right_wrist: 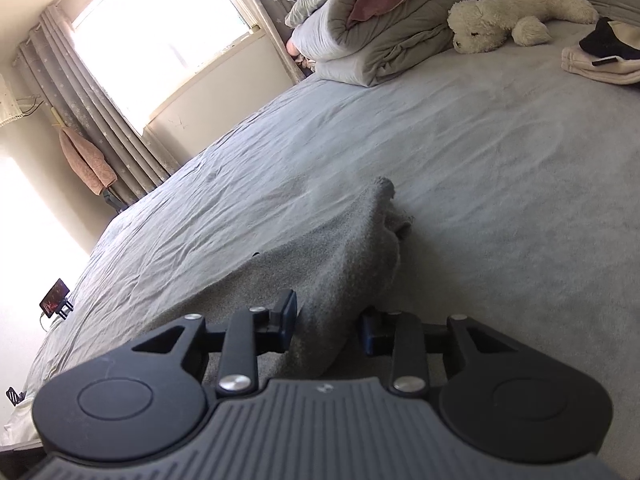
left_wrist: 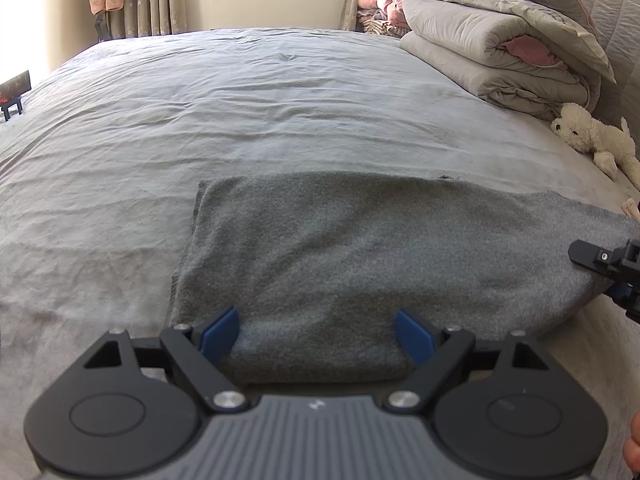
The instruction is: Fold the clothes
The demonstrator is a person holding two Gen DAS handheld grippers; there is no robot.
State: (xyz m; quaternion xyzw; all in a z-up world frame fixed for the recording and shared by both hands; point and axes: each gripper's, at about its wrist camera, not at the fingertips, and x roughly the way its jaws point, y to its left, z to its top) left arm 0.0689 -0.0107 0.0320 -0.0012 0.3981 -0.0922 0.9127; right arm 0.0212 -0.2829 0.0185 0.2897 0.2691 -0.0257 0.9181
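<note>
A dark grey knit garment (left_wrist: 360,248) lies folded flat on the bed, its near edge right in front of me. My left gripper (left_wrist: 318,334) is open, and its blue fingertips (left_wrist: 220,334) straddle that near edge without pinching it. My right gripper (right_wrist: 328,326) is shut on a bunched ridge of the grey garment (right_wrist: 352,240), which rises between its pads and trails away to a ragged tip. In the left wrist view the right gripper (left_wrist: 600,276) shows at the garment's right end, which is lifted slightly off the sheet.
The grey bedsheet (left_wrist: 200,120) stretches wide beyond the garment. Folded duvets (left_wrist: 500,48) are stacked at the far right, with a white plush dog (left_wrist: 592,136) beside them. Cream and black folded clothes (right_wrist: 600,56) lie near the plush. A phone on a stand (right_wrist: 56,294) sits at the bed's left edge.
</note>
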